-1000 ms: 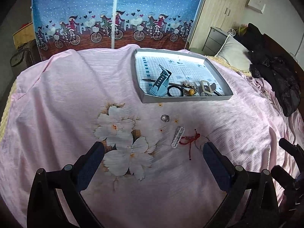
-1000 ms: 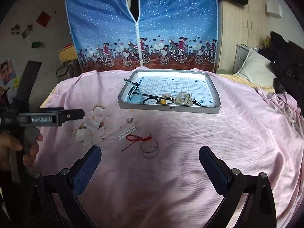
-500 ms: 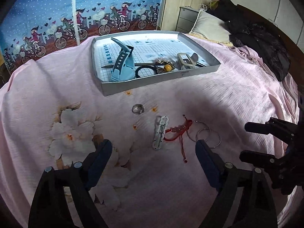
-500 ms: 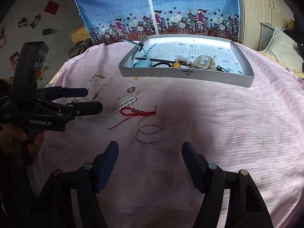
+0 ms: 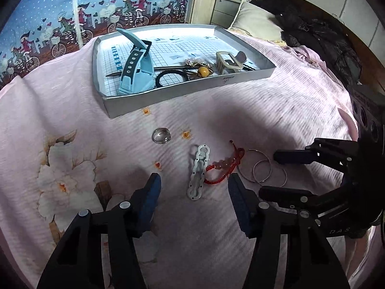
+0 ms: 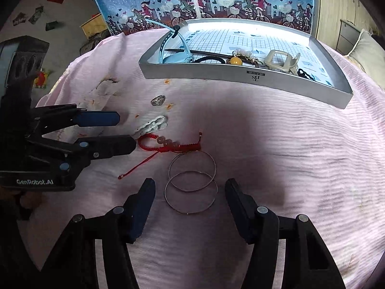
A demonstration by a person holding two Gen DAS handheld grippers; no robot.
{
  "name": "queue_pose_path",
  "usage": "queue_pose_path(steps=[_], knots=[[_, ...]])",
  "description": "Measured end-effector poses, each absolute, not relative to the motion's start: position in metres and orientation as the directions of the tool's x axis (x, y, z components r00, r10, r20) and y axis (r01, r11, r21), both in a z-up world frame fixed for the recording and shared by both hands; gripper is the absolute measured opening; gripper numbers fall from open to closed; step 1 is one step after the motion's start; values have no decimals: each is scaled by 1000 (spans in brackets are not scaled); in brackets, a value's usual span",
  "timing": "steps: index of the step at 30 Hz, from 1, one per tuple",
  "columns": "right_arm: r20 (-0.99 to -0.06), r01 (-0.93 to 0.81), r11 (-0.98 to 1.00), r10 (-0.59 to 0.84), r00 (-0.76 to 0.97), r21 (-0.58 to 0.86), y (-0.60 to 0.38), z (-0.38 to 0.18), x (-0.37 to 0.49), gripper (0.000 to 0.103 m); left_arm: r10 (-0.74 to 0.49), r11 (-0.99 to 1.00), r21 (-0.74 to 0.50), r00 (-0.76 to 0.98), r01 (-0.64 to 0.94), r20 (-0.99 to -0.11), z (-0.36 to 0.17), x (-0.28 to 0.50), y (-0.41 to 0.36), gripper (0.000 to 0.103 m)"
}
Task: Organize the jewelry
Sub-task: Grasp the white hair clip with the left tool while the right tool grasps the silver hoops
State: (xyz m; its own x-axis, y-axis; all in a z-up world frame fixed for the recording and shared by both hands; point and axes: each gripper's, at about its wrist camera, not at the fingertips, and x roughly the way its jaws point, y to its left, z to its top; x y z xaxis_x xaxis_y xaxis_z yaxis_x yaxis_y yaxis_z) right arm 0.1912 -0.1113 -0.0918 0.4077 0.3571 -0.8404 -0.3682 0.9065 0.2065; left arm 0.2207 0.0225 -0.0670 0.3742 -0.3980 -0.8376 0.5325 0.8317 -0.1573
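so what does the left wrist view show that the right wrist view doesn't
Only the left wrist view shows the dark clothes heaped on the bed and the big white flower print on the pink bedspread. Only the right wrist view shows the paper scraps on the floor and the logo on the grey tray's front wall. Both show the two thin silver hoops, the red braided cord bracelet, the white chain-link clip, the silver ring and both open tongs, left and right.
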Motion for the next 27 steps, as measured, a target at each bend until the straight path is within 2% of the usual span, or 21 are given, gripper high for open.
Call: queue_pose_path(steps=[4, 7, 8, 10, 18, 22, 27], knots=[[-853, -383, 908, 329, 404, 169, -107, -97, 191, 57, -393, 820, -167, 328, 548, -859, -80, 227, 18, 30], [-858, -361, 921, 298, 418, 144, -107, -100, 189, 44, -411, 819, -202, 304, 536, -859, -86, 233, 21, 27], [-858, -354, 924, 296, 420, 146, -108, -101, 188, 43, -422, 818, -216, 301, 534, -855, -87, 234, 23, 24], [-856, -346, 927, 294, 426, 147, -108, -102, 186, 43, -430, 820, -233, 294, 523, -853, -87, 236, 25, 12], [-849, -354, 927, 285, 444, 126, -114, -91, 166, 42, -492, 829, -383, 207, 406, -845, -78, 232, 39, 10], [-845, -376, 923, 262, 466, 79, -117, -82, 157, 42, -508, 817, -400, 191, 415, -840, -69, 217, 36, 10], [-835, -410, 912, 231, 499, 7, -120, -68, 152, 42, -538, 796, -383, 256, 469, -803, -49, 198, 29, 10]])
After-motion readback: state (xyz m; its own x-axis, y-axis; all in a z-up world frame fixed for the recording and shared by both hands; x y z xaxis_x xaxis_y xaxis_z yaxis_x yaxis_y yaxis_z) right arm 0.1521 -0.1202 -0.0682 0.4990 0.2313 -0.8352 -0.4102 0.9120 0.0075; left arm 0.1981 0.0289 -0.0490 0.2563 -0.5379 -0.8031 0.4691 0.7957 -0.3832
